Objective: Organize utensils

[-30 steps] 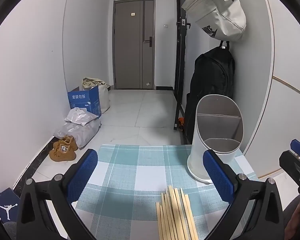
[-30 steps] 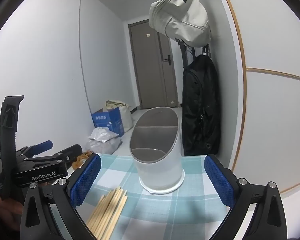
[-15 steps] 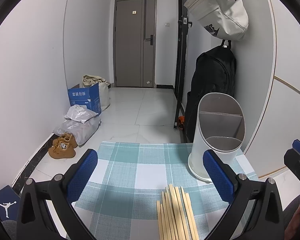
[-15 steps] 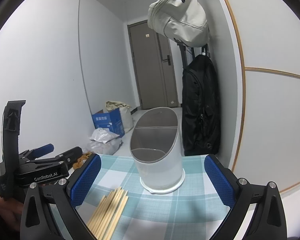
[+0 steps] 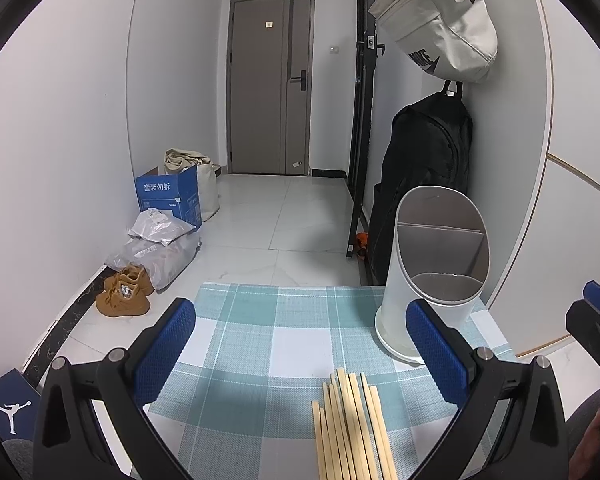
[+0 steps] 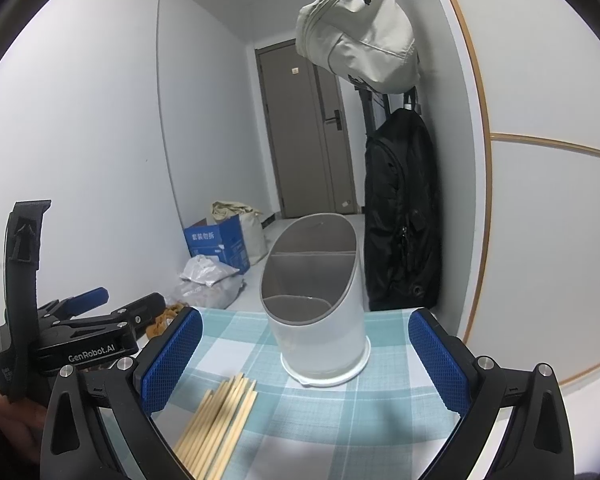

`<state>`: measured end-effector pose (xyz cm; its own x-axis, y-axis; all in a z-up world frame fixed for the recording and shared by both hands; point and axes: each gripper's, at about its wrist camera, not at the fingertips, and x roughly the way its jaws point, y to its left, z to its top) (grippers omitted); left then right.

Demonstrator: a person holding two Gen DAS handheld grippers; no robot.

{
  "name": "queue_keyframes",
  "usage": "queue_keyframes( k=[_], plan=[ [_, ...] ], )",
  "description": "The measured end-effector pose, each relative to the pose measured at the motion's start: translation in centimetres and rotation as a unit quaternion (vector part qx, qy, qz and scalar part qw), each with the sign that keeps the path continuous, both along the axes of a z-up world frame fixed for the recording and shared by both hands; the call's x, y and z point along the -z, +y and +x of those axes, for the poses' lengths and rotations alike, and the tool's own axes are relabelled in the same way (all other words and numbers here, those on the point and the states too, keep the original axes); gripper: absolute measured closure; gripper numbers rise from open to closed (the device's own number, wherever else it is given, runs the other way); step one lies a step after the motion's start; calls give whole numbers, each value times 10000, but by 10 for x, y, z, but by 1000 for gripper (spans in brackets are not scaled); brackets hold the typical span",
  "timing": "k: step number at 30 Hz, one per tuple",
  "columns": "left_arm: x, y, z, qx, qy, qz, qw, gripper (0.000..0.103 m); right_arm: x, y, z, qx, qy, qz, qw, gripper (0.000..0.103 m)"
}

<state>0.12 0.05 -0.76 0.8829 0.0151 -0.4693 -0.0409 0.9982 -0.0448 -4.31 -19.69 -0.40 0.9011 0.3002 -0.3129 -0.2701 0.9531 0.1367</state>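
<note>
Chopsticks lie loose at six o'clock, holder at three o'clock empty, both grippers spread wide, nothing sorted yet.

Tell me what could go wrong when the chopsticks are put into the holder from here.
1. The chopsticks lie packed side by side on the mat, so a gripper may pinch several at once, or push the others apart.
2. The holder is tall, empty and stands near the mat's far edge; a knock from a stick could tip it or push it off.
3. The left gripper and right gripper, both open, are close together and might collide.
</note>
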Motion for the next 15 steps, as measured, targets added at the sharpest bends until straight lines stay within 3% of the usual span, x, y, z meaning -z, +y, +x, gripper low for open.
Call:
queue_keyframes(
  k=[15],
  plan=[
    [3, -1, 0, 52, 11, 4, 10000, 1, 1, 2, -2, -17, 24, -23, 10000, 0]
  ],
)
